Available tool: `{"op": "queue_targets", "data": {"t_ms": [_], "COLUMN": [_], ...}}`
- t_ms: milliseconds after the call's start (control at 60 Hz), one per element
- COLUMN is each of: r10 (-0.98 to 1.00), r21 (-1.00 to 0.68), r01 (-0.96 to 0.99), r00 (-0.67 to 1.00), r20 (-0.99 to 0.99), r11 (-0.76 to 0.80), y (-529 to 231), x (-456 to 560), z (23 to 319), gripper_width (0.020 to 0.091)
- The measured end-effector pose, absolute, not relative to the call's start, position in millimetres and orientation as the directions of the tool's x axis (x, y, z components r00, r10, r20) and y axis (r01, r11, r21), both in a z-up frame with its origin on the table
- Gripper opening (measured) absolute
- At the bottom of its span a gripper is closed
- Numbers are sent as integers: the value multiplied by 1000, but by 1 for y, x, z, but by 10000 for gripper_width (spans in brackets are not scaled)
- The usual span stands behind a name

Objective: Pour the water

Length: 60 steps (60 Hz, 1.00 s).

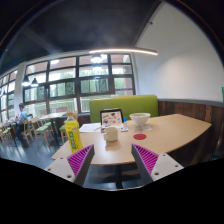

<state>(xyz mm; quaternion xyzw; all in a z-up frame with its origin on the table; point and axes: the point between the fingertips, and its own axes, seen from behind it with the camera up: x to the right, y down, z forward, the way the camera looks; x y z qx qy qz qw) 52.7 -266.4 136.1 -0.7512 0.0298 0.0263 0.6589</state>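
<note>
The gripper (112, 160) is held with its jaws released and nothing between them. Beyond them, a yellow bottle (73, 134), a cup (111, 133) and a white bowl (139, 119) are seen on the bench (170, 130).

We saw a pale wooden table (165, 128) with a smooth, slightly glossy top. The 2 gripper pads (146, 157) looked like purple rubbery plastic with a ribbed, matt surface. A yellow carton (73, 135) seemed to be printed card. The bench back (140, 104) behind was matt green upholstery. A white cup (111, 133) looked smooth.
</note>
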Motion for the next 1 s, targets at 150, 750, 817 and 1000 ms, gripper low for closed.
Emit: {"op": "queue_targets", "data": {"t_ms": [150, 750, 817, 1000], "r10": [-17, 88, 60, 35], "r21": [-987, -999, -999, -997], "r01": [-79, 49, 47, 57], "r00": [997, 995, 997, 998], "r20": [-77, 49, 46, 55], "r11": [-138, 2, -8, -57], "y": [-266, -100, -74, -21], "x": [50, -131, -132, -137], "z": [133, 103, 102, 89], "gripper_width": [819, 788, 788, 515]}}
